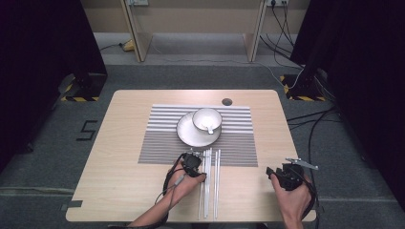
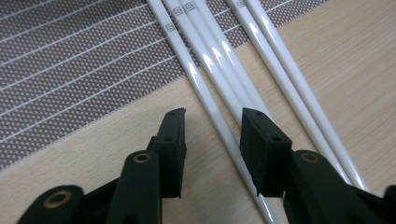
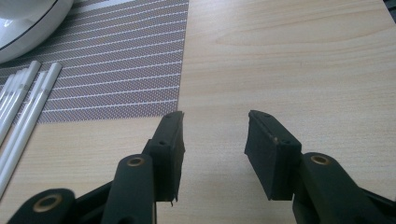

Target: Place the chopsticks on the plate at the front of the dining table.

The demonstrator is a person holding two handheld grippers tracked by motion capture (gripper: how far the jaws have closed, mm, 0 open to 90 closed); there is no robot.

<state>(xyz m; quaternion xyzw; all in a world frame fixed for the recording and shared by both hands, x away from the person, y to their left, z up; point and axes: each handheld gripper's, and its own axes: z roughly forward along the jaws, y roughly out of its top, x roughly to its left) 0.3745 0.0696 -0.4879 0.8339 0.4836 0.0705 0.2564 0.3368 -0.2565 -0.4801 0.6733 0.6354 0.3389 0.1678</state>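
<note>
Left gripper (image 2: 212,128) low over white chopsticks (image 2: 219,116), jaws half-wide, straddling leftmost stick near placemat (image 2: 70,70) edge, unpinched. Right gripper (image 3: 213,135) right of placemat, jaws wide, empty.

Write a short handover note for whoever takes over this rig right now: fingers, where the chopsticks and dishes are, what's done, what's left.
Left gripper: open, fingers astride the leftmost of the white chopsticks, not yet pressing on it.
Right gripper: open, holding nothing, over bare table to the right of the placemat.
Things: five chopsticks lie side by side, far ends on the placemat's near edge, the rest on the wood. The bowl sits on the plate at the mat's centre.
Done: left gripper lined up on one chopstick.
Left: probably close on it and lift; nothing is picked up yet.
</note>
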